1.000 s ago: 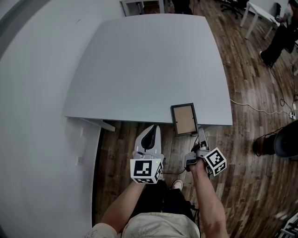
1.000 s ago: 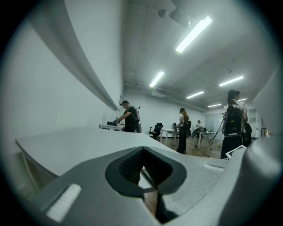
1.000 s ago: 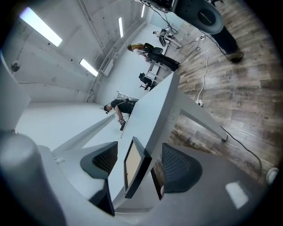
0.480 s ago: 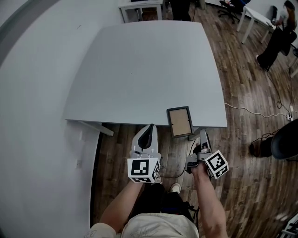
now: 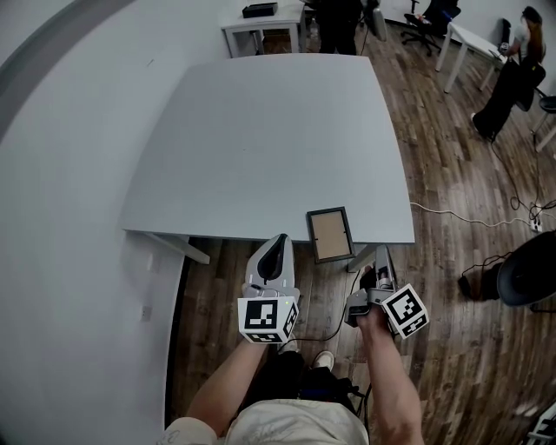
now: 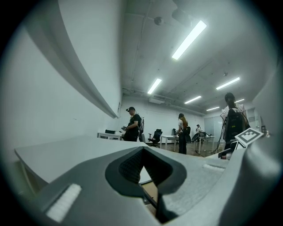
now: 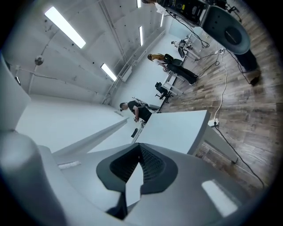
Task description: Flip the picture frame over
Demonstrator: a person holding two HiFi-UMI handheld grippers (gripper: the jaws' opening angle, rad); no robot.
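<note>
The picture frame (image 5: pixel 330 234) lay flat on the grey table (image 5: pixel 261 130), close to the near right corner. Its dark border ran round a tan panel that faced up, and its near end stuck out past the table's edge over the wooden floor (image 5: pixel 452 174). Neither gripper touched it.

The left gripper (image 5: pixel 280 239) was held on the person's side of the table edge, just left of the frame's overhanging end. Its 2 jaws were together with nothing clamped between them. The gripper's own view showed a corner of the frame through the small gap below the pads.

The right gripper (image 5: pixel 380 250) was held just right of the frame, also short of the table edge and apart from the frame. Its jaws had just been closing and now met, with nothing between them (only the pale tabletop showed through the slit in its own view). Each gripper's marker cube, the left (image 5: pixel 269 317) and the right (image 5: pixel 404 310), sat back toward the person's forearm.

Beyond the table stood a small white desk (image 5: pixel 261 19). A person (image 5: pixel 512 65) was at the far right, and a white cable (image 5: pixel 452 211) trailed over the floor.
</note>
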